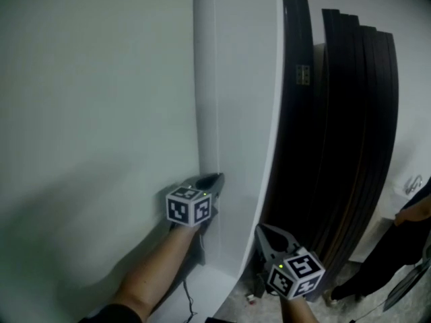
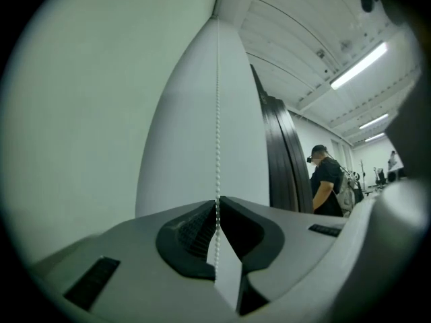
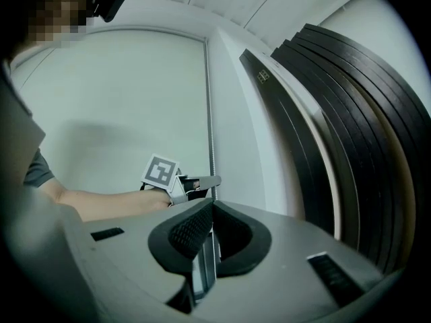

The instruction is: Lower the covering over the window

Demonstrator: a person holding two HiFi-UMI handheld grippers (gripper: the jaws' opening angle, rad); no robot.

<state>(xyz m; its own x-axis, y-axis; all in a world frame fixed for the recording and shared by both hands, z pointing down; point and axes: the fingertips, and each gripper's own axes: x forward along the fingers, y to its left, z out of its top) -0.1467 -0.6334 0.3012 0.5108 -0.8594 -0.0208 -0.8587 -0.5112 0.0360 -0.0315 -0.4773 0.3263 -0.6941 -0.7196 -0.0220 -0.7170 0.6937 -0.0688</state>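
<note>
**Clerk:** State of the left tongs?

**Inspector:** The left tongs (image 2: 217,205) are pinched narrow on the bead chain (image 2: 217,113). In the left gripper view the chain runs straight down from above and passes between the two dark pads, which press on it from both sides. The tongs point level at the wall.

**Clerk:** And the right tongs?

**Inspector:** The right tongs (image 3: 210,206) have their pads drawn together with nothing between them. The right gripper view shows the chain well beyond their tips, up where the left pair grips it. In the head view they sit lower than the left pair and to its right, off the edge of the white pillar (image 1: 232,113).

**Clerk:** Where is the covering?

**Inspector:** The covering (image 3: 121,99) is a pale, flat sheet in the wall recess left of the chain. It fills all of the recess that the views show, and I cannot see its bottom edge. The chain hangs along its right side, just beside the pillar.

**Clerk:** Anything else in the surroundings?

**Inspector:** A stack of dark boards (image 1: 350,113) leans against the wall right of the pillar. A person (image 2: 328,180) in dark clothing stands beyond them, under strip ceiling lights (image 2: 360,66).
</note>
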